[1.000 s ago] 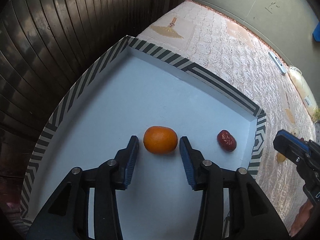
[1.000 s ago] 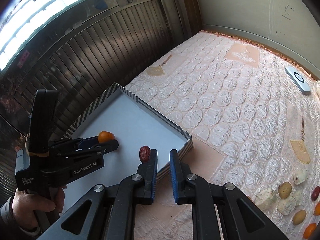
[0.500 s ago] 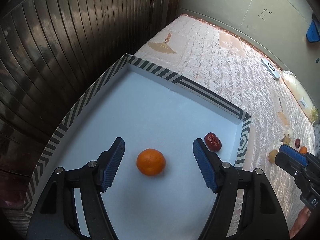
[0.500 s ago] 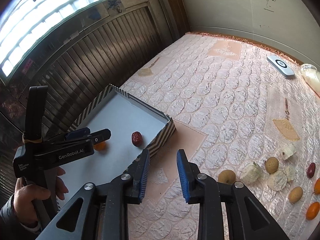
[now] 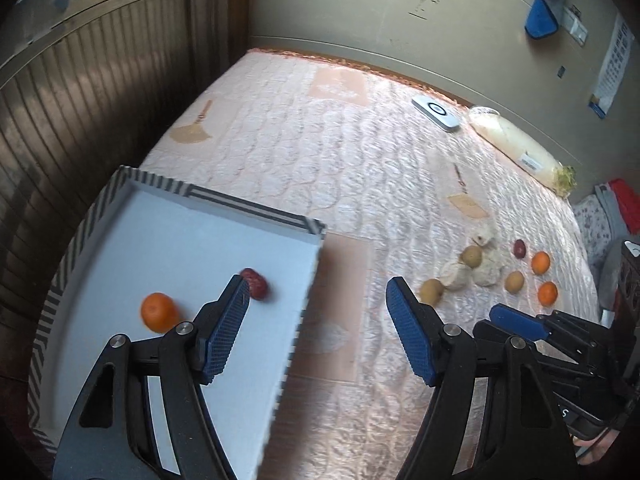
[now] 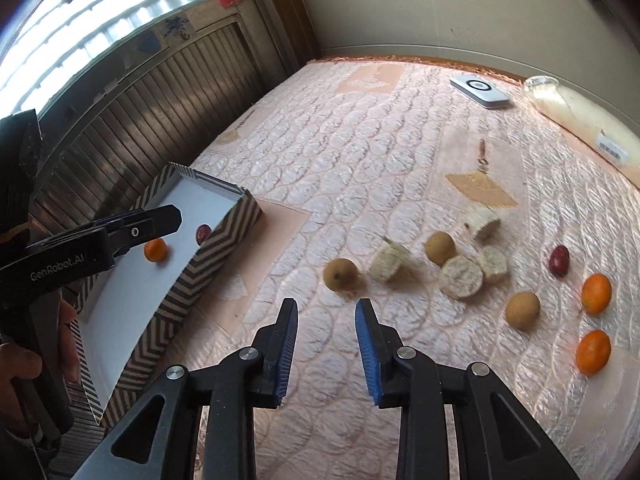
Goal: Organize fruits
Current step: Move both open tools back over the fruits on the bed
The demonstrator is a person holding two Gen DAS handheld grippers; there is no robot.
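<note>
A striped-rim box (image 5: 248,204) (image 6: 208,258) with a white floor holds an orange tangerine (image 5: 159,312) (image 6: 155,250) and a red date (image 5: 256,283) (image 6: 203,233). My left gripper (image 5: 316,300) is open and empty above the box's right edge; it also shows in the right wrist view (image 6: 160,220). My right gripper (image 6: 326,312) is open and empty over the quilt, just short of a brown longan (image 6: 340,274). More fruit lies on the quilt: longans (image 6: 440,247) (image 6: 522,309), tangerines (image 6: 596,293) (image 6: 593,351) and a red date (image 6: 558,260).
Several pale foam fruit sleeves (image 6: 460,276) lie among the loose fruit. A white flat device (image 6: 480,90) and a long pale bottle (image 6: 580,114) lie near the far wall. A dark slatted wall (image 6: 120,120) runs along the left.
My left gripper opened wider, let go of the tangerine and swung right, off the box floor. My right gripper opened and moved right toward the loose fruit.
</note>
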